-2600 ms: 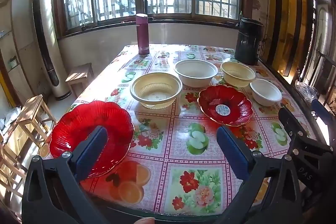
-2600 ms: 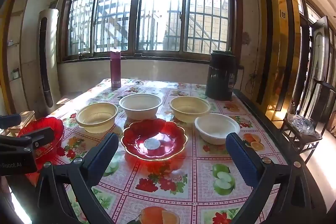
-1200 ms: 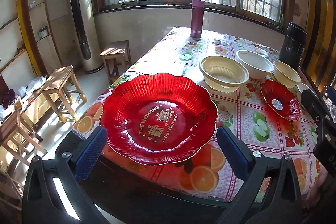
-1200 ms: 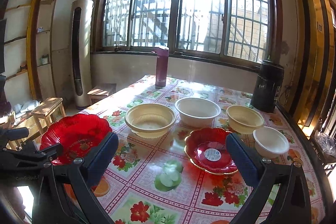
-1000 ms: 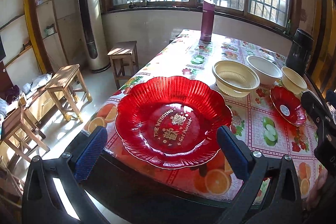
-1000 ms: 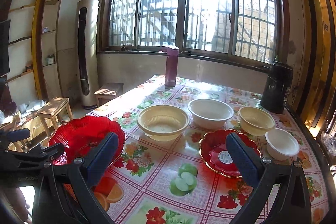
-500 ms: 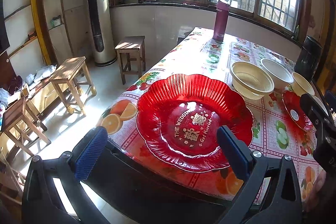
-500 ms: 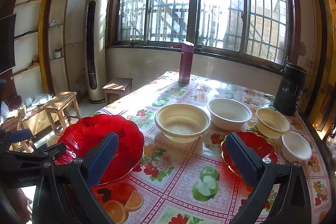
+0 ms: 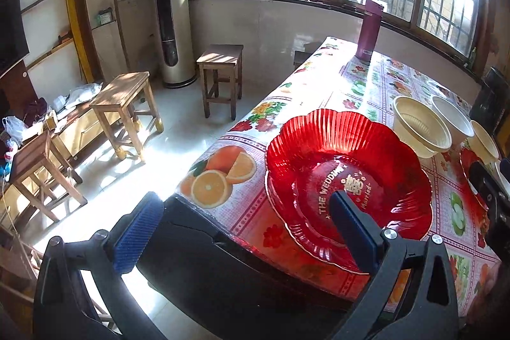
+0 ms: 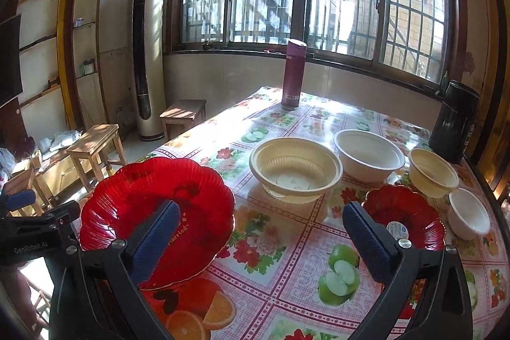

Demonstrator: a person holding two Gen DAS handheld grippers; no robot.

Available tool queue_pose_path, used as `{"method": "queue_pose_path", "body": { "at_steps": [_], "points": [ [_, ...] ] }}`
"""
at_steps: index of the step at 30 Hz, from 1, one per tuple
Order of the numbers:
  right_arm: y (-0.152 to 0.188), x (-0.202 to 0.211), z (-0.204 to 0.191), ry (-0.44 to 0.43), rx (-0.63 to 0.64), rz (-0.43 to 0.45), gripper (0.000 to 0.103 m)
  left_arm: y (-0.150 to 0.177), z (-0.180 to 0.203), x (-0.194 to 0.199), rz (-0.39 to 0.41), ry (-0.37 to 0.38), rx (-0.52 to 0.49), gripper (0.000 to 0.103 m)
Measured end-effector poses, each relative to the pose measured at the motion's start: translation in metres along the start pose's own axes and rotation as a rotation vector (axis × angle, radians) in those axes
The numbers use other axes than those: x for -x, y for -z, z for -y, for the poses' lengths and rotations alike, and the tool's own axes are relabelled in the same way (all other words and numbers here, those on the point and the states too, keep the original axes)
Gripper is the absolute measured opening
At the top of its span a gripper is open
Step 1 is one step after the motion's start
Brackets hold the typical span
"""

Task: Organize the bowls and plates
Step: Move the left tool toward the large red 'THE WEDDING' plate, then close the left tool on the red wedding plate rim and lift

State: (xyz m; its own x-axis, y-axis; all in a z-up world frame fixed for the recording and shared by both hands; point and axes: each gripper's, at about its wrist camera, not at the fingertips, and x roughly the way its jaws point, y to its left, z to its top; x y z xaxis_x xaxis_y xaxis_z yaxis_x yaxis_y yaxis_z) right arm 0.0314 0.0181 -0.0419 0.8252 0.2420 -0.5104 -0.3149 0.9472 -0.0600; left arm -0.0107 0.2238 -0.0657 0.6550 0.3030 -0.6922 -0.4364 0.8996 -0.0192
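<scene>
A large red scalloped plate (image 9: 347,168) lies at the near left corner of the table; it also shows in the right wrist view (image 10: 153,206). My left gripper (image 9: 245,228) is open and empty, its right finger over the plate's near rim, its left finger off the table edge. My right gripper (image 10: 261,241) is open and empty above the tablecloth, between the large plate and a small red plate (image 10: 404,217). A large cream bowl (image 10: 295,169), a large white bowl (image 10: 368,155), a small cream bowl (image 10: 433,172) and a small white bowl (image 10: 468,217) stand behind.
A maroon flask (image 10: 295,74) stands at the table's far left, a black kettle (image 10: 454,126) at the far right. The table (image 10: 287,260) has a fruit-print cloth. Wooden stools (image 9: 220,75) and a floor-standing air conditioner (image 9: 169,8) are left of the table.
My left gripper has swung further left and back, so the large red plate now sits under its right finger. The right view has also turned left and drawn nearer the table.
</scene>
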Motion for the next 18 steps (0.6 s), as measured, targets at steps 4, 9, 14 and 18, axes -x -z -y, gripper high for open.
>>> {"method": "queue_pose_path", "body": {
  "at_steps": [4, 9, 14, 18],
  "points": [
    [0.004, -0.012, -0.005, -0.007, 0.004, -0.026, 0.103, -0.002, -0.019, -0.011, -0.009, -0.049, 0.030, 0.103],
    [0.010, -0.034, -0.012, -0.036, 0.000, -0.095, 0.103, -0.001, -0.015, -0.022, -0.048, -0.051, 0.014, 0.103],
    [0.012, -0.056, -0.012, -0.067, -0.033, -0.171, 0.103, -0.003, -0.001, -0.026, -0.072, -0.027, -0.028, 0.103],
    [0.012, -0.069, -0.007, -0.087, -0.068, -0.216, 0.103, -0.005, 0.008, -0.035, -0.113, -0.027, -0.063, 0.103]
  ]
}}
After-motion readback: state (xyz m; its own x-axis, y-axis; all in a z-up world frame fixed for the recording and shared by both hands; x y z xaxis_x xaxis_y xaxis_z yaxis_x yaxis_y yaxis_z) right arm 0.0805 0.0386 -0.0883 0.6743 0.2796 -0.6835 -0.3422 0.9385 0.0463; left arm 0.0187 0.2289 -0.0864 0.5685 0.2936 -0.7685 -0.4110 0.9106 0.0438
